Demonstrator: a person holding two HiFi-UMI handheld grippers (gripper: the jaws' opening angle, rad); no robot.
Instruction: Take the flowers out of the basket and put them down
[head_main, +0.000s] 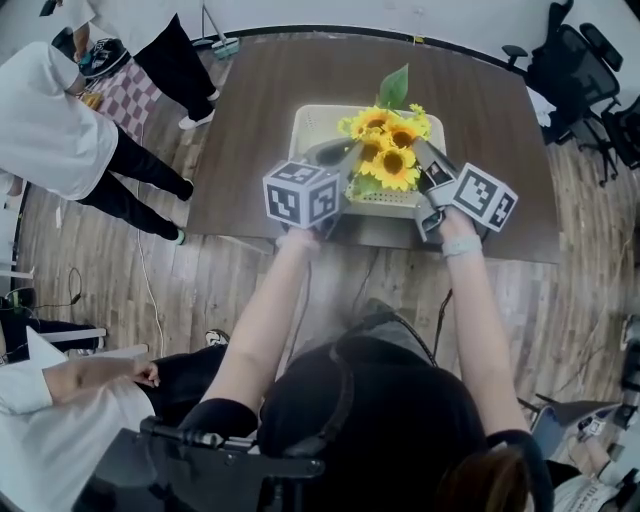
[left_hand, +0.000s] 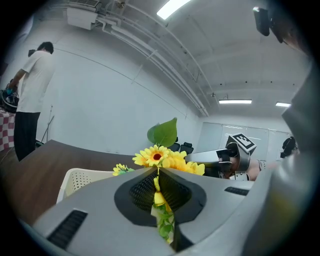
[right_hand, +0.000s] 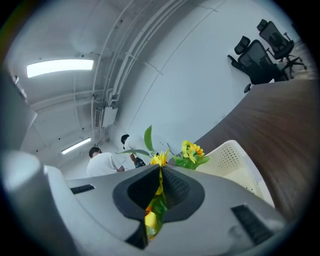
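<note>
- Head view: yellow flowers with one big green leaf over the far right part of the white basket, on a brown counter.
- Left gripper above the basket, at the left of the bunch; right gripper over the basket's right rim, at the right of the bunch; both pointed in at the flowers.
- People in white tops on the floor well to the left of the basket; office chairs well to its right.
- Left gripper view: fingers pressed together on a green stem and yellow petals, with no gap beyond what is pinched between them.
- Flowers and leaf up above the basket's rim, with the basket lower and to the left; right gripper just beyond the flowers.
- Right gripper view: fingers likewise closed tight on stem, leaf and a yellow petal of the same bunch.
- More flowers sticking out past the fingertips, over the near rim of the basket; counter behind the basket, chairs well beyond it.
</note>
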